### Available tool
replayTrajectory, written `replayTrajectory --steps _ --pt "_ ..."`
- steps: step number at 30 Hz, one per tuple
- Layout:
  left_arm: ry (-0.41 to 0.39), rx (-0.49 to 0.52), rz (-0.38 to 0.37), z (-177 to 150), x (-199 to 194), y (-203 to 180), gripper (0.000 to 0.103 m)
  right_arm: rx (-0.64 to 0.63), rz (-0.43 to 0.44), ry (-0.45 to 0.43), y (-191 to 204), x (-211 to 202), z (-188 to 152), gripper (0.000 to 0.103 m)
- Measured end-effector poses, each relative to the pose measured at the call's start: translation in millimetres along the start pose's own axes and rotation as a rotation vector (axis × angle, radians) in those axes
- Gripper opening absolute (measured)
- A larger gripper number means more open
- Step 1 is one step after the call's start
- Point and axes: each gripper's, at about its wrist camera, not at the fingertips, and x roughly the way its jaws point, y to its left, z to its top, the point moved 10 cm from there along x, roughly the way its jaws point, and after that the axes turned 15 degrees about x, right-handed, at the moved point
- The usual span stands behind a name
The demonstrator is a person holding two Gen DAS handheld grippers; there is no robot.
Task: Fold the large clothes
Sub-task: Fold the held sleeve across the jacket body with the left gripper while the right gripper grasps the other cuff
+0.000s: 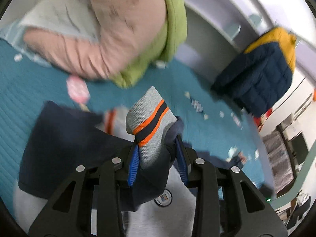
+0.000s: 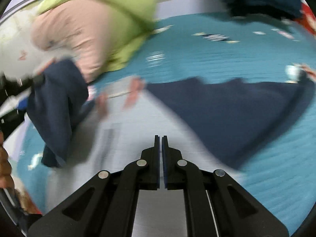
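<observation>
Grey cuff (image 1: 150, 118), orange-navy stripes; navy-grey garment (image 2: 227, 114); teal bedspread (image 2: 266, 177).

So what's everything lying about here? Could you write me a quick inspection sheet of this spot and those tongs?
Surface: teal quilted bedspread with small printed motifs.
Job's things: grey-and-navy garment spread on the bedspread; its grey cuff with orange and navy stripes is lifted.
Clutter: pile of pink garment and green garment; navy-and-yellow puffer jacket at the far edge.
Grippers: left tongs shut on the cuff; right tongs shut, holding nothing, above the grey part.
Cables: nothing seen.
Surroundings: pale wall; the views are blurred, so little else can be told.
</observation>
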Motion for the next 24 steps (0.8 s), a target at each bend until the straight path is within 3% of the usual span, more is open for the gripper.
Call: replayTrajectory --steps 6,12,14,15,17,19,24 --pt "0.141 0.025 0.043 -69 79 -26 0.034 0.084 -0.126 -0.068 -115 -18 28 0.004" --pt "0.182 0.059 0.065 -97 108 -52 0.039 0.183 -0.182 -0.117 -194 -29 59 0.004" --pt "0.191 0.059 0.060 -101 112 -59 0.055 0.225 -0.190 -0.133 -214 -32 68 0.005" --pt "0.195 0.056 0.045 -102 113 -64 0.058 0.245 -0.198 -0.144 -223 -34 73 0.005" --pt "0.185 0.056 0.011 -105 113 -77 0.081 0.284 -0.189 -0.153 -238 -35 83 0.005" --pt "0.164 0.074 -0.019 -105 111 -92 0.085 0.333 -0.182 -0.158 -253 -35 93 0.007" --pt "0.168 0.180 -0.052 -106 111 -115 0.085 0.438 -0.182 -0.185 -286 -29 128 0.022"
